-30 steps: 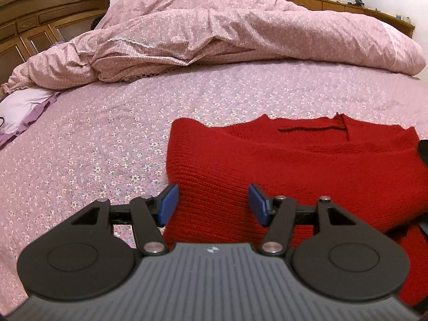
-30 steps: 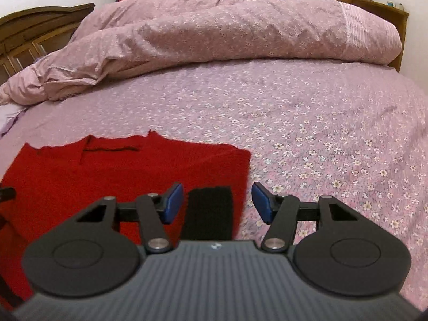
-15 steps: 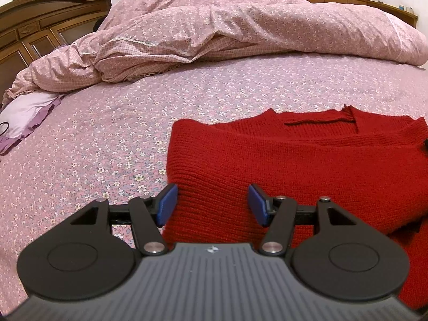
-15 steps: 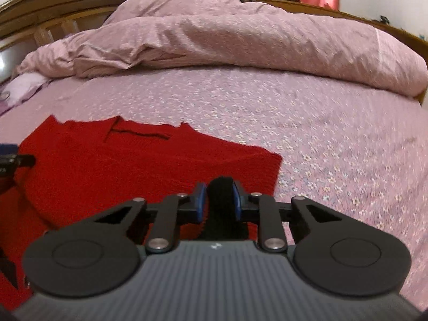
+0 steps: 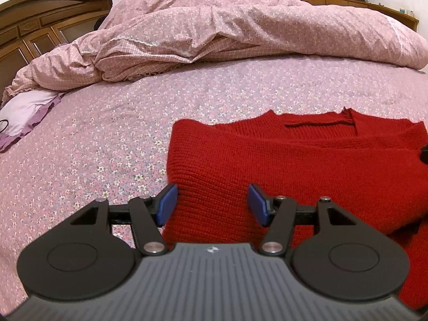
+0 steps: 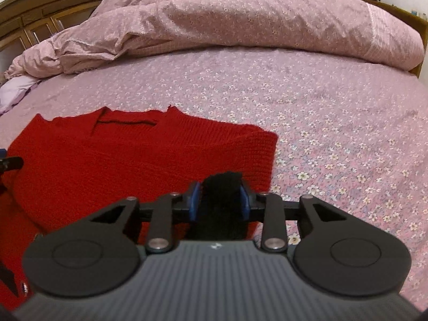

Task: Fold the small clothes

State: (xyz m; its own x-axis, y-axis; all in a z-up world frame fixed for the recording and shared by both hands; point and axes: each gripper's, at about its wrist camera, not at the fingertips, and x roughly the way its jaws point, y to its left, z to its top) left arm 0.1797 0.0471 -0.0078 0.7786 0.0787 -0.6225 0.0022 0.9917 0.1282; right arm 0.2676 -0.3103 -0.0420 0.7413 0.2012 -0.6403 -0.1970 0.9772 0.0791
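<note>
Home bedroom: bed, rumpled floral duvet, wooden headboard.

Even, soft indoor light, shadows faint; both views sharp in the middle, strongly bowed and dark-cornered at the edges.

Honestly nothing readable here, no words, numbers or brand names on anything. Only mark I can spot is a tiny pale emblem at the top middle of the ribbed grey housing in the lower part of the frame, same spot in the other view. It's way too small to make out what it is.
</note>
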